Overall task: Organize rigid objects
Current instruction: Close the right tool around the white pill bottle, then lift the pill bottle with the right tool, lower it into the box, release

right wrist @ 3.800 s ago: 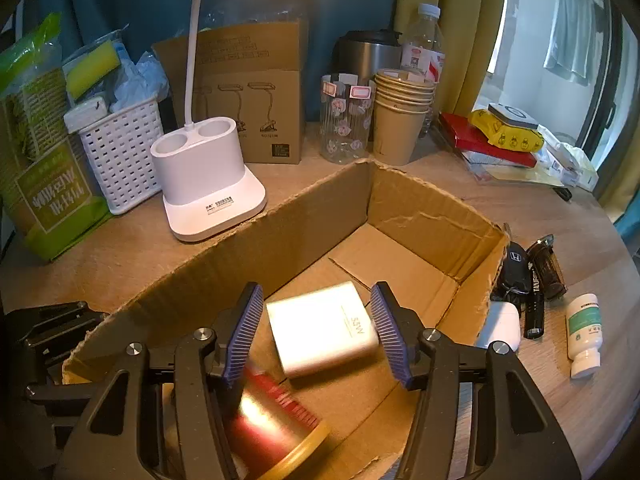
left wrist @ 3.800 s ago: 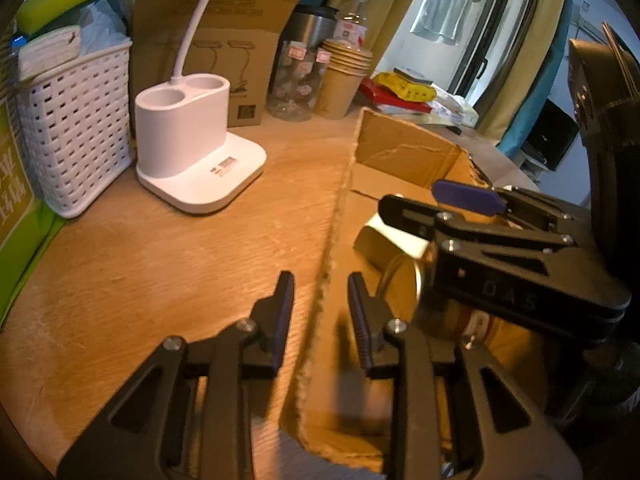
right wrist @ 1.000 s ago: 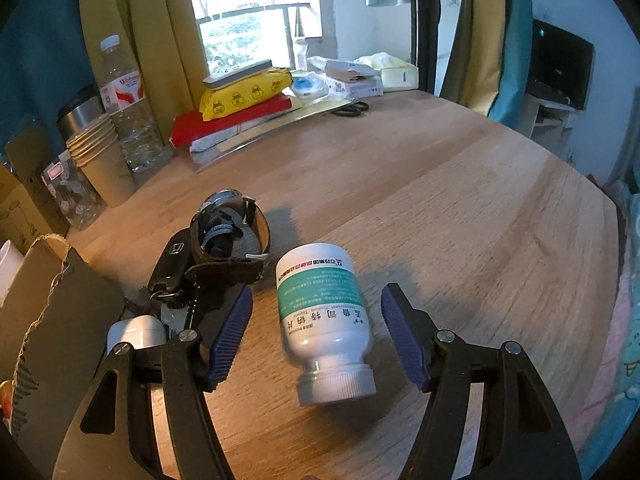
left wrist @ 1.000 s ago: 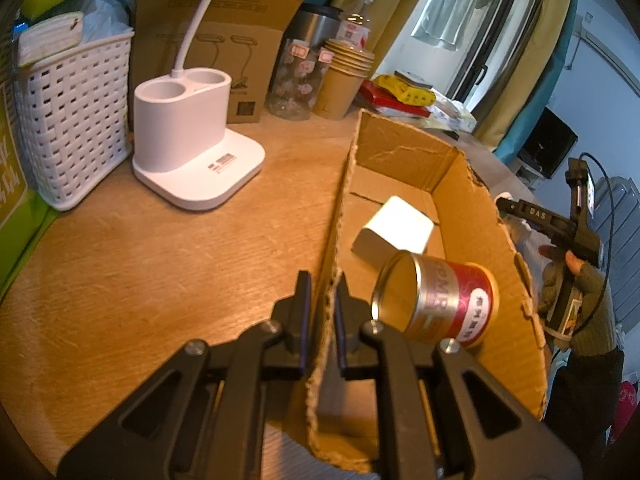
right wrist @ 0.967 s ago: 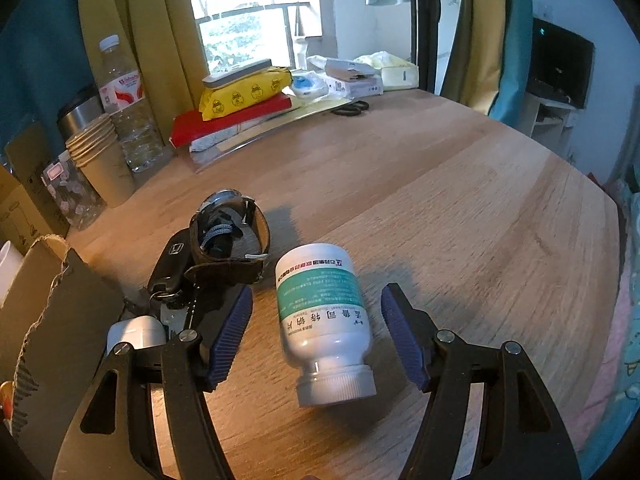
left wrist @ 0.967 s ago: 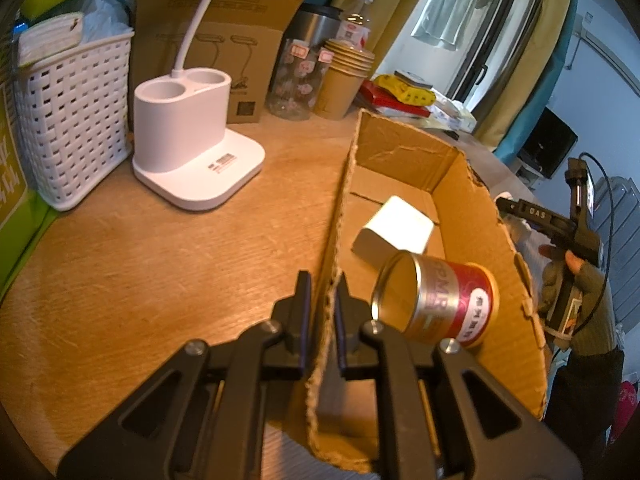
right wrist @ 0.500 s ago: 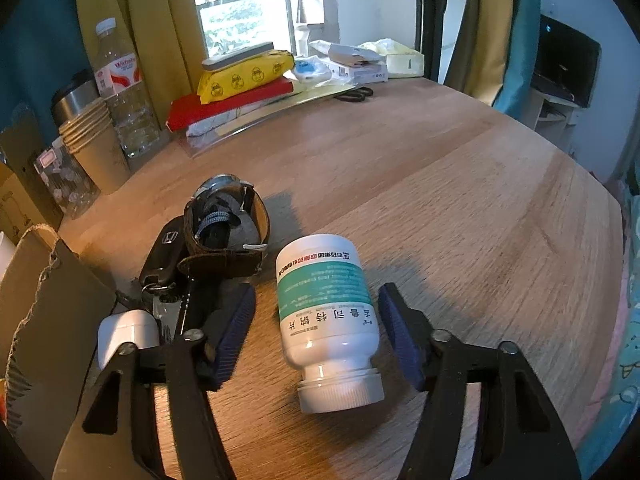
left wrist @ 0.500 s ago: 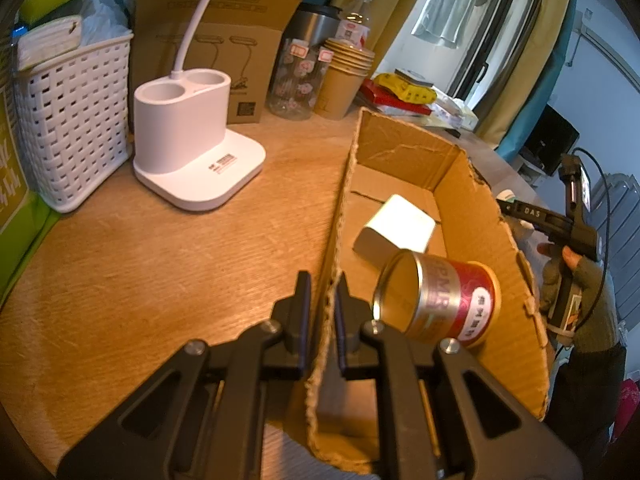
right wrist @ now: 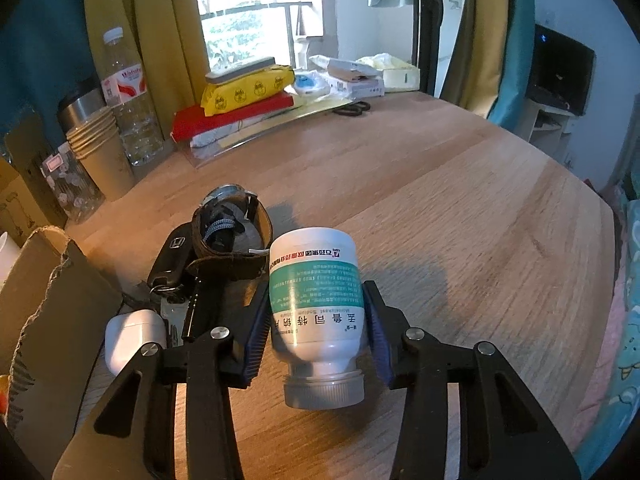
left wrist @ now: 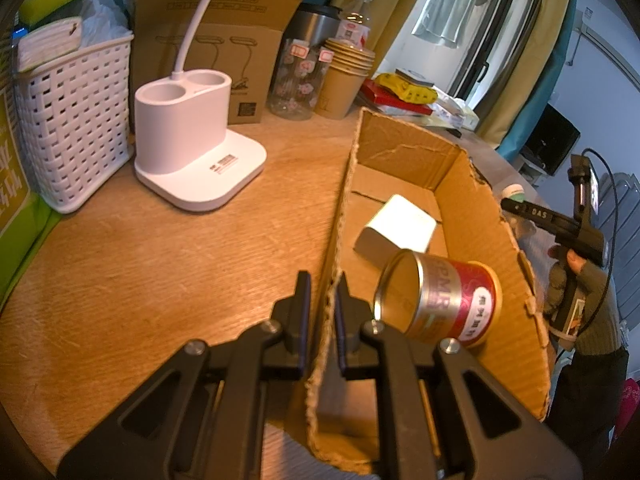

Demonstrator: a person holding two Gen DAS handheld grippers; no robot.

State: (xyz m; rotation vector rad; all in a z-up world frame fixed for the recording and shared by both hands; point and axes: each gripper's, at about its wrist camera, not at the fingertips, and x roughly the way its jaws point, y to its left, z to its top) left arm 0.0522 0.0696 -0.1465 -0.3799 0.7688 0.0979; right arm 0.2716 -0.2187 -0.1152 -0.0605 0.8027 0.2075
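Observation:
My left gripper (left wrist: 322, 312) is shut on the near wall of the cardboard box (left wrist: 492, 240). Inside the box lie a red and gold tin can (left wrist: 440, 300) on its side and a white rectangular box (left wrist: 396, 228). My right gripper (right wrist: 316, 320) is shut on a white pill bottle with a green label (right wrist: 316, 300), cap toward the camera, just over the wooden table. To its left lie a car key (right wrist: 170, 260), a brown-strapped watch (right wrist: 232, 240) and a white earbud case (right wrist: 134, 334). The right gripper also shows beyond the box in the left wrist view (left wrist: 552, 220).
A white lamp base (left wrist: 196, 156), a white basket (left wrist: 76, 120), a brown carton (left wrist: 224, 52), paper cups (left wrist: 344, 76) and a glass jar (left wrist: 298, 80) stand behind the box. A water bottle (right wrist: 128, 96) and stacked books and packets (right wrist: 248, 100) sit along the window side.
My right gripper has closed its jaws onto the pill bottle, which was lying loose between open jaws. My left gripper stays clamped on the box wall.

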